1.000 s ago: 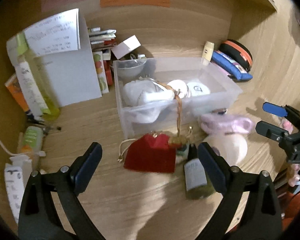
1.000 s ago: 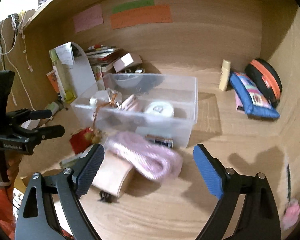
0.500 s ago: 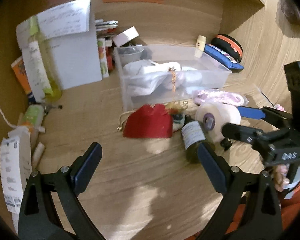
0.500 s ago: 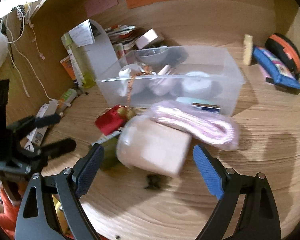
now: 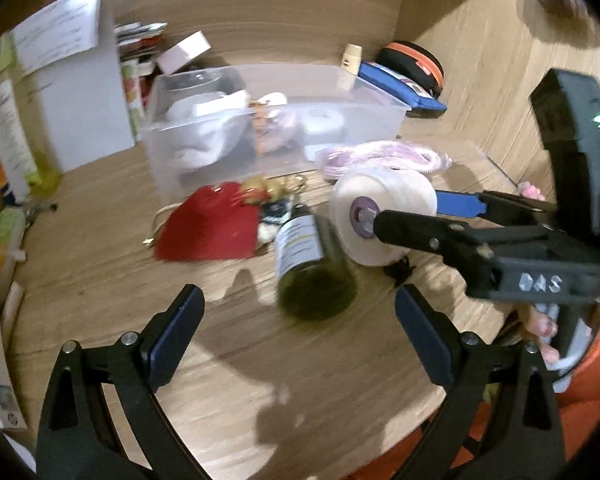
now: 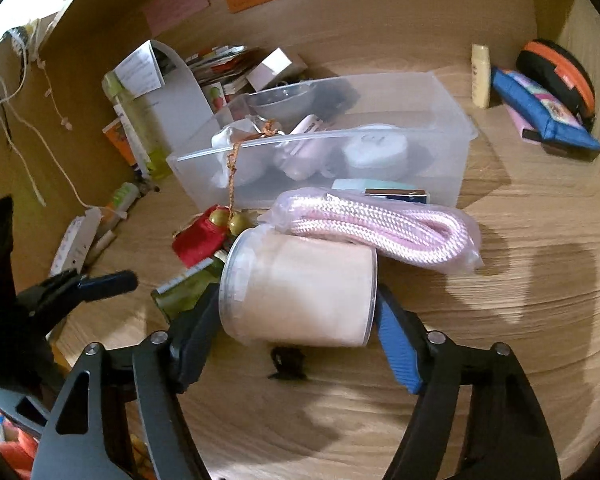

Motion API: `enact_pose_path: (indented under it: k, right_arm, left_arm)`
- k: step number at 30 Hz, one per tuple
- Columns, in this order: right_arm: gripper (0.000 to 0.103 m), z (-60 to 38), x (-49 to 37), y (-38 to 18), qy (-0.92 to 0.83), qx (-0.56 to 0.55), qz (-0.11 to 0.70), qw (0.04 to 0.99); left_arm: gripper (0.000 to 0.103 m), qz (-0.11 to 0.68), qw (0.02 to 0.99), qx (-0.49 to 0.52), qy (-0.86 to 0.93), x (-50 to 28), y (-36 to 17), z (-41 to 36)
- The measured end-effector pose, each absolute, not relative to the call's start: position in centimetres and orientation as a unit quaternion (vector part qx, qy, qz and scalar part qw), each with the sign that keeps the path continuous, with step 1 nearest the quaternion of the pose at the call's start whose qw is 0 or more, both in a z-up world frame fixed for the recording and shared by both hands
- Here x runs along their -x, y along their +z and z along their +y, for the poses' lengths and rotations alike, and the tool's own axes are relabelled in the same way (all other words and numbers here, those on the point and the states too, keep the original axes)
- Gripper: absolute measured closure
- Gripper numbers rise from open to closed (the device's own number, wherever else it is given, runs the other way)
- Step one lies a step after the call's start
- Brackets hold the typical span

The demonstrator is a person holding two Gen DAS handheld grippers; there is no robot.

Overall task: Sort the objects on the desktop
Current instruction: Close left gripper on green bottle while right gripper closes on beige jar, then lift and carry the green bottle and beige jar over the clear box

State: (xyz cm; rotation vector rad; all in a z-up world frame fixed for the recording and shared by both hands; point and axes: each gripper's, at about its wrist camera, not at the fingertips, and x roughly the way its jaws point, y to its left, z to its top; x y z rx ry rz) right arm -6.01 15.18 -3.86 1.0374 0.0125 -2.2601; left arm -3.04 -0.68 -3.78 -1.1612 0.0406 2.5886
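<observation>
The right gripper (image 6: 296, 316) has its two fingers set against the flat ends of a cream-coloured roll (image 6: 300, 290) that lies on its side on the wooden desk (image 6: 500, 360); from the left wrist view the same gripper (image 5: 406, 216) reaches in from the right, one dark finger across the roll's (image 5: 380, 216) purple core and the blue-padded one behind it. It looks clamped on the roll, which sits in front of the clear plastic bin (image 6: 440, 120), touching a bagged coil of pink rope (image 6: 380, 226) just behind it.

The left gripper (image 5: 300, 338) hangs spread wide over bare desk, holding nothing, pointed toward a dark green bottle (image 5: 312, 264) lying on its side just left of the roll. Beside the bottle is a red pouch (image 5: 208, 228) with gold beads on a cord (the cord runs up over the bin's front wall).

Inside the bin I can make out white bundles and a round white item. A small black clip (image 6: 286, 362) lies on the desk under the roll. Against the far right wall rest a blue pencil case (image 6: 540, 114) and an orange-edged black case (image 6: 560, 72)
</observation>
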Motion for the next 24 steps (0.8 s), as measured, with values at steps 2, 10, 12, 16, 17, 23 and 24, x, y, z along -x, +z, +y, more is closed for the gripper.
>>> enact_pose_path:
  k: [2,10,12,16,17,23,24]
  right_arm:
    - [0.036,15.6,5.7,-3.7,-0.865,-0.388,0.016,0.318]
    - [0.036,15.4,6.6,-4.2,-0.865,-0.387,0.028,0.318]
    - [0.037,15.1,6.7,-4.4,-0.869,-0.382,0.027,0.314]
    - [0.037,15.3,6.8,-4.3,-0.869,-0.378,0.026,0.320]
    - [0.037,15.4,6.7,-4.2,-0.869,-0.376,0.025,0.322]
    - [0.038,16.0,6.3,-3.0,-0.868,-0.362,0.021,0.339]
    - [0.038,16.0,6.2,-2.9,-0.866,-0.363,0.019,0.344]
  left_arm:
    - [0.006,0.023,0.148,0.401,0.904,3.5,-4.0,0.2]
    - [0.038,0.020,0.125,0.407,0.905,4.6,-4.8,0.1]
    - [0.055,0.009,0.121,0.414,0.902,4.9,-5.2,-0.4]
    - [0.056,-0.016,0.117,0.409,0.905,5.0,-5.2,-1.4]
    - [0.056,-0.018,0.115,0.403,0.908,4.8,-5.0,-1.5]
    - [0.059,-0.024,0.118,0.370,0.921,3.8,-3.3,-1.6]
    - [0.059,-0.026,0.119,0.366,0.923,3.9,-3.0,-1.6]
